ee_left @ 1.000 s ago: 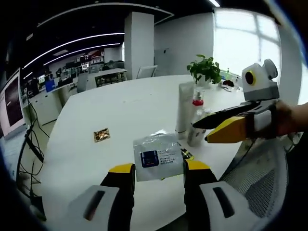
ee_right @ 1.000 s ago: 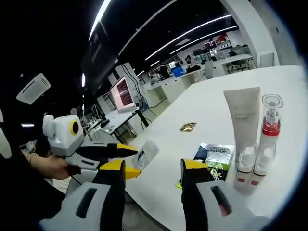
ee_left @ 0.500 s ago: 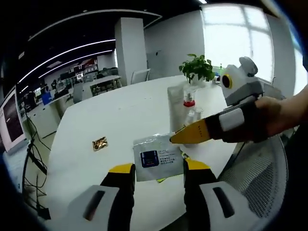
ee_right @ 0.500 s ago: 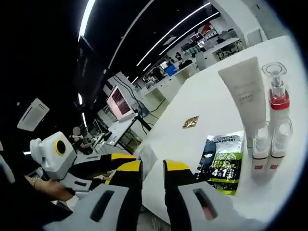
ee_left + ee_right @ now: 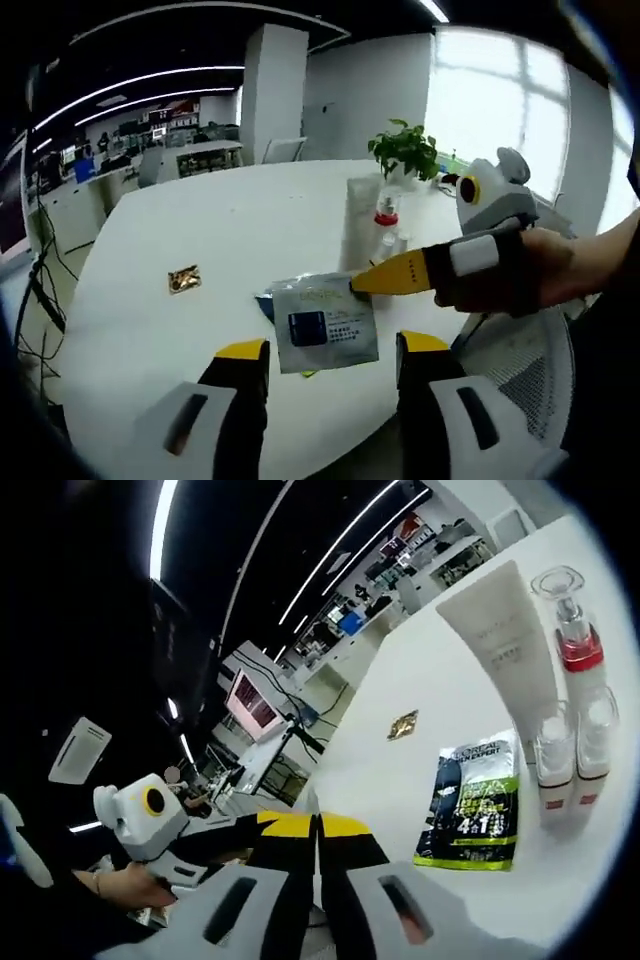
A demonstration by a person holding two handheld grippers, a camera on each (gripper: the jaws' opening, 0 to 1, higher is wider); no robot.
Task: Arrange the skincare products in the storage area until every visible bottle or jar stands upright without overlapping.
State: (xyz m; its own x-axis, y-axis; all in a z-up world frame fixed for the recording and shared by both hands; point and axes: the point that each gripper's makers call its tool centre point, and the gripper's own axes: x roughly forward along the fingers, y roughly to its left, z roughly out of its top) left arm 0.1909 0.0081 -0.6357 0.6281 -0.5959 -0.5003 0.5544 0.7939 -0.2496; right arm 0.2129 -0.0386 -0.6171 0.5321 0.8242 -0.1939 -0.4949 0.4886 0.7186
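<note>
A silver sachet with a blue label (image 5: 326, 328) hangs over the table's near edge. My right gripper (image 5: 362, 284) comes in from the right, its yellow tips shut on the sachet's upper right corner. My left gripper (image 5: 333, 350) is open, its jaws standing wide on either side of the sachet. In the right gripper view my right gripper (image 5: 316, 825) is shut, a thin white sachet edge (image 5: 311, 802) showing above it. A white tube (image 5: 500, 645), a red-collared pump bottle (image 5: 571, 650) and two small bottles (image 5: 553, 758) stand upright together. A green-black sachet (image 5: 476, 815) lies flat beside them.
A small gold packet (image 5: 183, 278) lies alone on the round white table (image 5: 230, 230). A potted plant (image 5: 405, 150) stands at the far side. A mesh chair (image 5: 515, 345) is under the person's hand at the table's near edge. Desks and monitors fill the room behind.
The right gripper has shut on the silver sachet's corner. The left gripper's jaws have spread apart and no longer press on the sachet.
</note>
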